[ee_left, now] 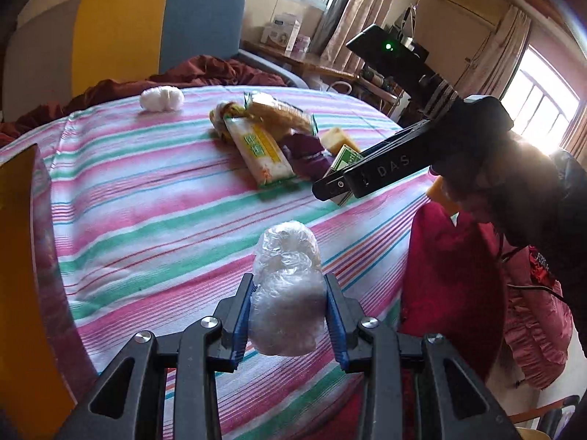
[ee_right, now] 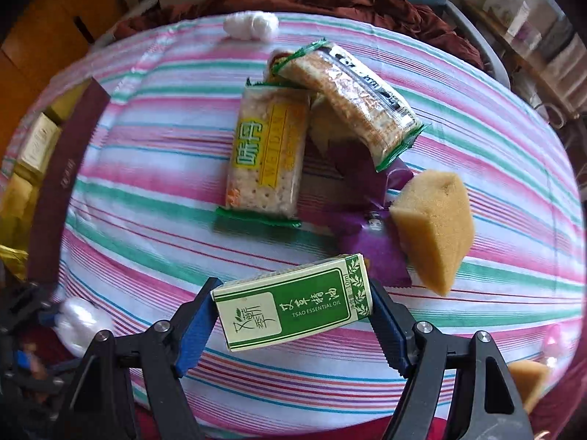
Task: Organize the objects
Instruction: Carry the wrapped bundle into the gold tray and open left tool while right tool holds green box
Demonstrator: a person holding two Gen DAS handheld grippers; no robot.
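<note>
My left gripper (ee_left: 289,293) is shut on a clear plastic-wrapped bundle (ee_left: 286,293) and holds it above the striped tablecloth (ee_left: 146,198). My right gripper (ee_right: 293,293) is shut on a green and cream essential oil box (ee_right: 293,310) by its short ends, above the cloth (ee_right: 146,154). The right gripper also shows in the left wrist view (ee_left: 332,187), with the box (ee_left: 345,161) between its fingers. The left gripper with the bundle (ee_right: 82,324) shows at the lower left of the right wrist view.
Two cracker packets (ee_right: 268,157) (ee_right: 352,99), a purple wrapper (ee_right: 370,242) and a yellow sponge (ee_right: 433,227) lie mid-table. A white cotton wad (ee_right: 251,25) sits at the far edge. An open box with small cartons (ee_right: 36,146) stands left. Another sponge (ee_right: 528,377) is at lower right.
</note>
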